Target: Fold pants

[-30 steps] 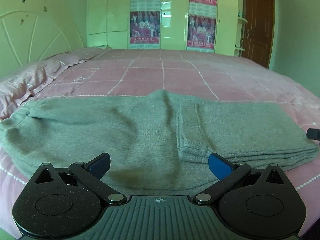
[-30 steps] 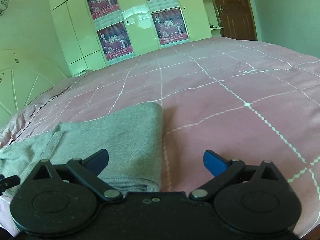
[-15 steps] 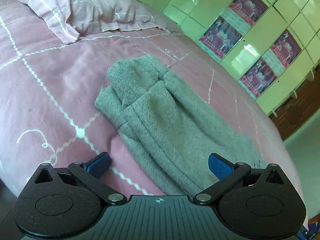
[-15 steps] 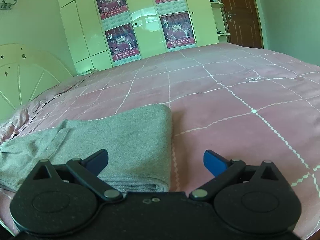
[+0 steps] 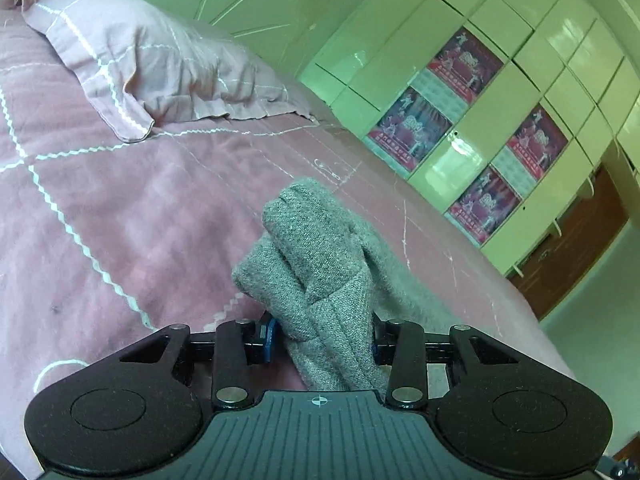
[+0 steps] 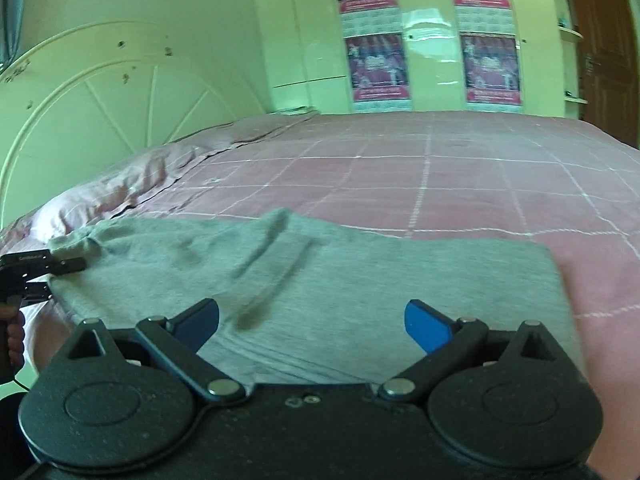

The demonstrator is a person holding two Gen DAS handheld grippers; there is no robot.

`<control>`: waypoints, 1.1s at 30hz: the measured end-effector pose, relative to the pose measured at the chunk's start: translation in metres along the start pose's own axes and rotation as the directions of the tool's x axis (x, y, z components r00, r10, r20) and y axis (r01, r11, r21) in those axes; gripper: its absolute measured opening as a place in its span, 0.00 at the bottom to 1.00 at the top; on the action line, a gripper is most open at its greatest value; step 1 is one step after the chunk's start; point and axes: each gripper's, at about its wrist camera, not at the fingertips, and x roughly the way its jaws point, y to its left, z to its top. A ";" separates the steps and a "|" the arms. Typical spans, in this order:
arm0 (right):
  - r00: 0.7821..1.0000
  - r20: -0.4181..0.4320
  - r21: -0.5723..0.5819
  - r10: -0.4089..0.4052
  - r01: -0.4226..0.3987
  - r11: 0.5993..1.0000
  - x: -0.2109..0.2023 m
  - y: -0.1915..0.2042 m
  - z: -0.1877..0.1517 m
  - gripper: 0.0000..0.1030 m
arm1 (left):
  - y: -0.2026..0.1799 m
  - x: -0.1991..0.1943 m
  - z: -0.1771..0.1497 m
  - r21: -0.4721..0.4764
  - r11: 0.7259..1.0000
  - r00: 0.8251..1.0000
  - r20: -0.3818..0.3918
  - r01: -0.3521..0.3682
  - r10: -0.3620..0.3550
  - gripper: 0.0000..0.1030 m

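Grey knit pants (image 6: 320, 276) lie partly folded along the near edge of a pink quilted bedspread (image 6: 460, 184), one end doubled over itself. From the right wrist view the whole length shows, with a raised crease running across the middle. The right gripper (image 6: 312, 322) hovers over the near hem with its blue pads spread wide and nothing between them. At the left edge of that view the left gripper (image 6: 66, 266) bites the far end of the fabric, and a hand (image 6: 14, 338) shows on its handle.

The left wrist view gives what the other cannot: the bunched end of the pants (image 5: 320, 280) sits squeezed between the blue pads (image 5: 269, 336) of the left gripper (image 5: 322, 340), whose jaws have just been closing and now pinch the thick gathered folds. The cloth rises in a rolled lump ahead of the fingers, lying on the bedspread (image 5: 120, 216).

Only this view shows the pink pillow (image 5: 148, 68) clearly, well apart from the pants, tilted by the camera's roll. Both views take in the pale green wardrobe (image 6: 304, 40) with its posters (image 6: 378, 66), and the right one also the arched headboard (image 6: 120, 104) and a brown door (image 6: 608, 48).
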 end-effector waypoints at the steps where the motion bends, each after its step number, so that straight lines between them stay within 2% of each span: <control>1: 1.000 -0.004 -0.027 0.016 -0.016 0.999 0.007 0.012 0.001 0.91 | 0.002 -0.001 0.000 -0.001 1.000 1.000 -0.006 0.007 -0.007 0.38; 3: 0.999 -0.046 -0.103 0.019 -0.024 0.994 0.025 0.033 -0.003 0.94 | 0.005 -0.003 0.001 -0.007 1.000 1.000 -0.025 0.014 -0.014 0.38; 4: 0.991 -0.131 -0.179 -0.017 -0.007 0.984 0.042 0.044 -0.010 0.94 | 0.007 -0.001 0.002 -0.011 1.000 0.999 -0.037 0.016 -0.017 0.38; 5: 0.974 -0.211 -0.265 -0.085 0.027 0.964 0.060 0.054 -0.020 0.94 | 0.009 -0.003 0.000 -0.015 1.000 0.999 -0.049 0.020 -0.020 0.41; 7: 0.976 -0.185 -0.301 -0.119 0.059 0.952 0.063 0.062 -0.023 0.95 | 0.007 -0.001 0.000 0.008 1.000 0.998 -0.065 0.012 -0.011 0.43; 8: 0.974 -0.197 -0.282 -0.116 0.057 0.958 0.061 0.061 -0.018 0.94 | 0.004 -0.001 0.002 0.028 1.000 0.998 -0.070 0.004 -0.002 0.43; 9: 0.977 -0.187 -0.252 -0.100 0.051 0.966 0.056 0.058 -0.012 0.89 | -0.001 -0.002 0.003 0.049 0.999 0.998 -0.069 -0.004 0.007 0.41; 10: 0.987 -0.143 -0.212 -0.071 0.039 0.976 0.043 0.052 -0.008 0.85 | -0.007 -0.004 0.006 0.077 0.997 0.998 -0.057 -0.011 0.015 0.40; 12: 0.999 -0.032 -0.150 -0.018 0.013 0.989 0.014 0.034 -0.006 0.94 | -0.025 -0.013 0.009 0.150 0.989 1.000 -0.013 -0.005 0.007 0.35; 13: 1.000 0.005 -0.119 -0.019 0.019 0.993 0.002 0.023 -0.007 0.94 | -0.035 -0.016 0.011 0.185 0.983 1.000 0.004 -0.001 0.000 0.34; 17: 0.995 0.061 0.096 -0.077 0.071 0.993 -0.033 -0.041 -0.009 0.94 | -0.072 -0.022 0.019 0.278 0.960 0.999 0.040 0.020 -0.032 0.32; 20: 0.980 0.111 0.273 -0.165 0.130 0.953 -0.059 -0.091 -0.012 0.94 | -0.108 -0.024 0.022 0.338 0.939 0.996 0.045 0.061 -0.080 0.32; 24: 0.960 0.149 0.496 -0.238 0.136 0.858 -0.084 -0.145 -0.021 0.94 | -0.178 -0.023 0.021 0.466 0.877 0.988 0.037 0.113 -0.147 0.32; 26: 0.949 0.165 0.574 -0.267 0.128 0.809 -0.093 -0.165 -0.031 0.94 | -0.220 -0.023 0.014 0.534 0.831 0.981 0.014 0.157 -0.195 0.32; 29: 0.940 0.173 0.654 -0.294 0.114 0.748 -0.104 -0.186 -0.047 0.94 | -0.285 -0.016 -0.006 0.614 0.751 0.961 -0.052 0.245 -0.271 0.32; 33: 0.930 0.183 0.739 -0.319 0.084 0.669 -0.116 -0.212 -0.067 0.94 | -0.367 0.000 -0.062 0.686 0.624 0.921 -0.199 0.375 -0.335 0.32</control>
